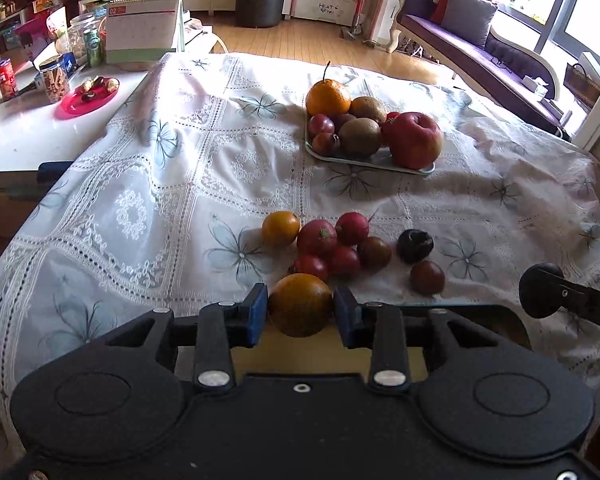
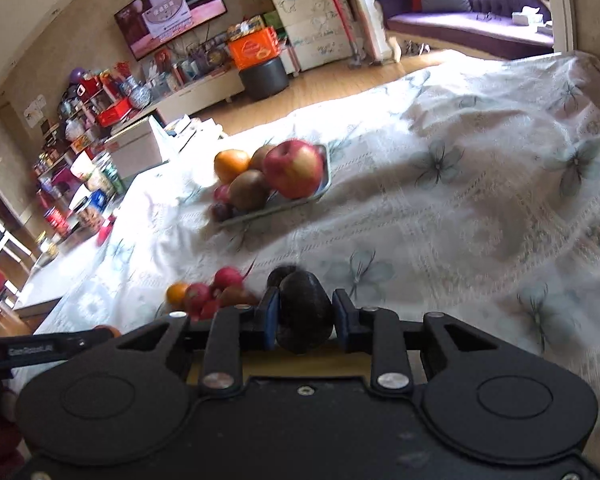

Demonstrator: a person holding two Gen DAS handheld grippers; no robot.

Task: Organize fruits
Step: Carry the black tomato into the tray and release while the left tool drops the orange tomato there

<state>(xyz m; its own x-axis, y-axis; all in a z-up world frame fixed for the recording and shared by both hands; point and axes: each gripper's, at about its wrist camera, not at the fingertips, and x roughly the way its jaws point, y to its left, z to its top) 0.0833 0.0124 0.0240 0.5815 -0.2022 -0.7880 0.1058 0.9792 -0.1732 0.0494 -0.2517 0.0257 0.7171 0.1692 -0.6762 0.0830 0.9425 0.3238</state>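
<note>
My left gripper [image 1: 301, 312] is shut on an orange fruit [image 1: 300, 304], held near the table's front edge. My right gripper [image 2: 305, 314] is shut on a dark, near-black fruit [image 2: 305, 312]. Beyond the left gripper lies a loose cluster on the cloth: a small orange [image 1: 281, 228], several red fruits [image 1: 317, 238], and a dark plum [image 1: 415, 245]. Farther back, a pale green tray [image 1: 380, 162] holds an orange [image 1: 327, 97], kiwis [image 1: 360, 136], plums and a big red apple [image 1: 416, 140]. The tray [image 2: 320, 192] and loose cluster [image 2: 212, 292] also show in the blurred right wrist view.
A white lace tablecloth [image 1: 160, 200] covers the table. To the left a white counter carries jars, cans and a red plate [image 1: 88, 98]. The tip of the other gripper's handle [image 1: 540, 290] pokes in at the right. A purple sofa [image 1: 480, 48] stands beyond the table.
</note>
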